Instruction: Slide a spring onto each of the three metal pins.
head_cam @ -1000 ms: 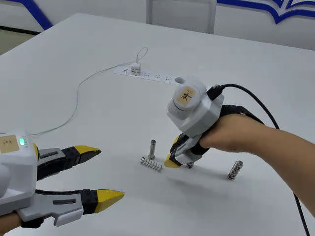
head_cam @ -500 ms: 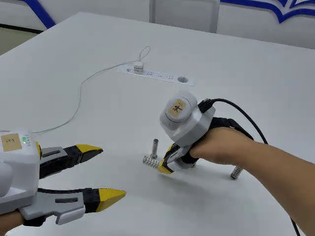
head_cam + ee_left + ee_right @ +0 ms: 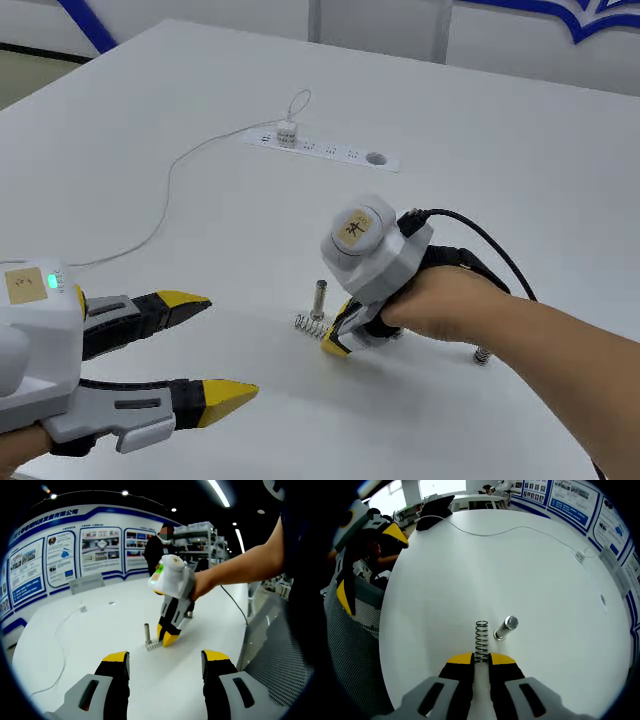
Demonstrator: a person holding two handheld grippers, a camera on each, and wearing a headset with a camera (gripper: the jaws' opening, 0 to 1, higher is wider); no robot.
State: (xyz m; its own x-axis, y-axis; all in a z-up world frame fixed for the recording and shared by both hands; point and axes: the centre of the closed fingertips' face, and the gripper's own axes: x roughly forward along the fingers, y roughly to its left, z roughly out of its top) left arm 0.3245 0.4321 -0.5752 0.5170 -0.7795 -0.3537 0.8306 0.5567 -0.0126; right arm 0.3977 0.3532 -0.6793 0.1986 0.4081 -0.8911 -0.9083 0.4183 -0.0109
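Observation:
A bare metal pin point(image 3: 319, 297) stands upright on the white table point(image 3: 200, 200). A loose spring point(image 3: 309, 325) lies flat at its foot. My right gripper point(image 3: 335, 346) points down at the spring's near end, and in the right gripper view its yellow-tipped jaws point(image 3: 481, 658) are pinched on that end of the spring point(image 3: 481, 637), beside the pin point(image 3: 506, 628). My left gripper point(image 3: 210, 345) hovers open at the lower left with nothing between its fingers. In the left gripper view, that gripper point(image 3: 165, 657) faces the pin point(image 3: 147, 631) and the right gripper point(image 3: 167, 636).
A second coil point(image 3: 482, 354) peeks out behind the right forearm. A white power strip point(image 3: 325, 151) with a plug and a thin cable point(image 3: 165, 195) lies further back on the table. A person stands in the background point(image 3: 162, 550).
The right gripper has moved left and down from near the middle pin to the loose spring, and now grips its end. The left gripper has stayed put and open.

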